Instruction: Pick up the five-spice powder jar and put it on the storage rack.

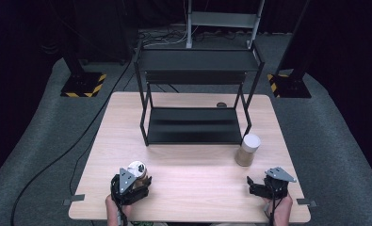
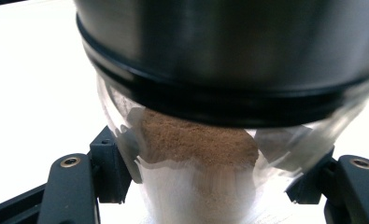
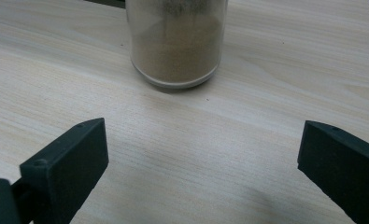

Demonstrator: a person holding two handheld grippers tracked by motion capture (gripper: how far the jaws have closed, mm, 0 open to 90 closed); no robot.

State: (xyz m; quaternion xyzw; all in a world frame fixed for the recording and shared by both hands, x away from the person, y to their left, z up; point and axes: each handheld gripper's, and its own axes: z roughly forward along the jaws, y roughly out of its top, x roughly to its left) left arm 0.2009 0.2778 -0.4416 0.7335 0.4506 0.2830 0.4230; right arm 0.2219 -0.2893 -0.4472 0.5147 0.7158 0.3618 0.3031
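From the high view we see the left gripper (image 1: 135,181) at 7 o'clock of the table (image 1: 193,197), clenched around a steel-lidded jar (image 1: 137,168), probably to carry it to the black shelf rack (image 1: 195,125) at 12 o'clock. In the left gripper view the jaws press both sides of the glass, brown powder (image 2: 196,140) inside. In the right gripper view the jaws stand released, wide apart, aimed at the white-lidded jar (image 3: 177,44) at 12 o'clock; nothing blocks it.
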